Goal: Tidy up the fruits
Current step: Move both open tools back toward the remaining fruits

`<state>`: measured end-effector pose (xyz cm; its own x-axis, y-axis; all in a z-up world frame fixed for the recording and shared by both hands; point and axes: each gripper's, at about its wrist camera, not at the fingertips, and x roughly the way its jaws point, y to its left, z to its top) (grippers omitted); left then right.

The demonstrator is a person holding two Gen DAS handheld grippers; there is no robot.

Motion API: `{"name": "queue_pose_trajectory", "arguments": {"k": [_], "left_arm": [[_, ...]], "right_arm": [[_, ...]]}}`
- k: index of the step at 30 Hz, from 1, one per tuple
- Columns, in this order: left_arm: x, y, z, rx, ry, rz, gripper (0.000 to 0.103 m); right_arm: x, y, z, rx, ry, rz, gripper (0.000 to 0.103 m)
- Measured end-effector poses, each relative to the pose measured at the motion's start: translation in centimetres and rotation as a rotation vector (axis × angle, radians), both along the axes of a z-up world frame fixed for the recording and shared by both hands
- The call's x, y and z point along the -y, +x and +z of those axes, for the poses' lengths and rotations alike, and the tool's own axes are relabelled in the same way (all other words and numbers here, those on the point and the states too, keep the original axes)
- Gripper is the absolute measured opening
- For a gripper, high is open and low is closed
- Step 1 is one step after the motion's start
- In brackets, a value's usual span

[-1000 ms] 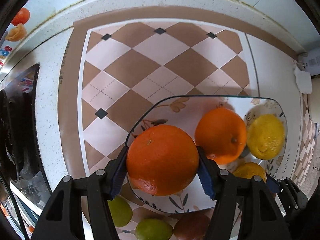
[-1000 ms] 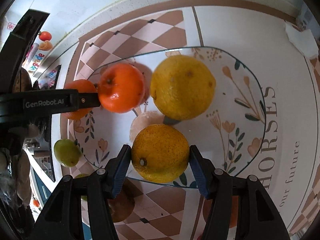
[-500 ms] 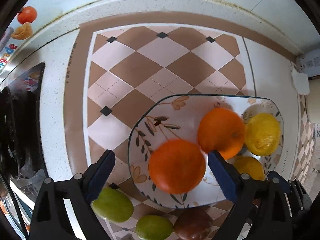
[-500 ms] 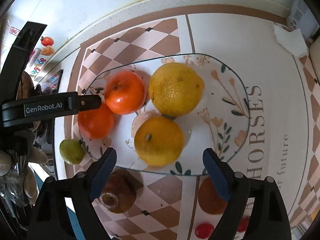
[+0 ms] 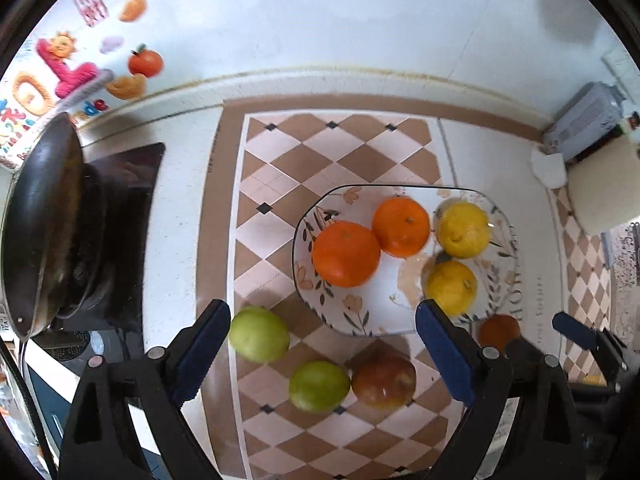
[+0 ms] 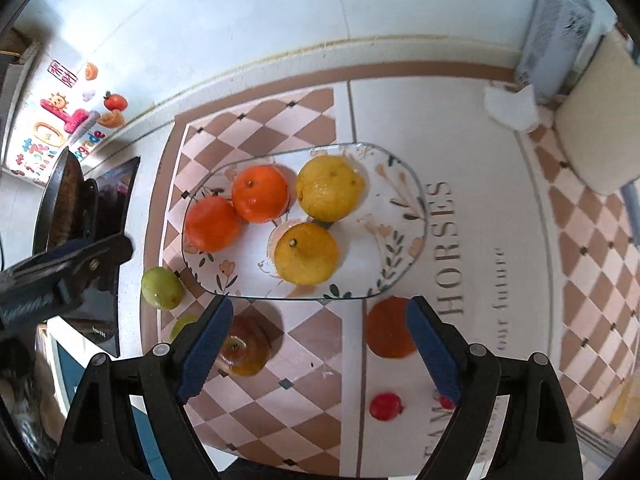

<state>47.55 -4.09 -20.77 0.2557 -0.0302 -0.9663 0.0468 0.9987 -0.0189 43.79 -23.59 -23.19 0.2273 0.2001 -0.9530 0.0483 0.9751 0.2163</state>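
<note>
A glass plate [image 5: 360, 320] [image 6: 404, 192] with a flower print holds two oranges [image 5: 346, 254] [image 5: 401, 227] [image 6: 212, 224] [image 6: 260, 194] and two yellow citrus fruits [image 5: 464, 230] [image 5: 451, 288] [image 6: 330, 188] [image 6: 306, 254]. In front of the plate lie two green fruits [image 5: 259, 334] [image 5: 319, 386] [image 6: 162, 288], a red-brown apple [image 5: 383, 380] [image 6: 246, 346] and another orange [image 5: 499, 330] [image 6: 388, 328]. My left gripper [image 5: 322, 354] is open and empty, above the loose fruit. My right gripper [image 6: 318, 346] is open and empty, just short of the plate's near edge.
A dark pan [image 5: 44, 224] [image 6: 66, 196] sits on a stove at the left. A checkered mat [image 5: 340, 152] covers the counter. A small red fruit [image 6: 386, 406] lies near the front. A cream container [image 5: 600, 184] [image 6: 600, 120] and a grey box [image 5: 584, 120] stand at the back right.
Both grippers opened and let go of their fruit, an orange on the left and a yellow citrus on the right, onto the plate. Both then pulled back and up.
</note>
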Motion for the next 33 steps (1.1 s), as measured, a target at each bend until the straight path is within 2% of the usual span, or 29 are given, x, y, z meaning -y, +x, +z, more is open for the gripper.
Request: {"name": "queue_pose_trajectory", "arguments": {"k": [7,19,25,33], "left_arm": [[-0.5,-4.0,4.0,0.11,0.012,-0.003,0.095],[-1.5,-9.9,7.7,0.193,-0.024,0.021,0.095],[-1.3,-11.9,8.8,0.239,-0.003,0.025,0.095],[-1.3,-12.4,8.4,0.231,-0.02,0.025,0.095]], "right_arm": [[0.4,-3.1,4.2,0.062,-0.032,-0.003,0.09],[-0.2,-8.0,10.0,0.154,-0.076,0.014,0.09],[-0.5,-9.6,11.8,0.181,-0.091,0.016,0.09],[-0.9,-10.1,11.9,0.176,-0.065,0.015,0.09]]}}
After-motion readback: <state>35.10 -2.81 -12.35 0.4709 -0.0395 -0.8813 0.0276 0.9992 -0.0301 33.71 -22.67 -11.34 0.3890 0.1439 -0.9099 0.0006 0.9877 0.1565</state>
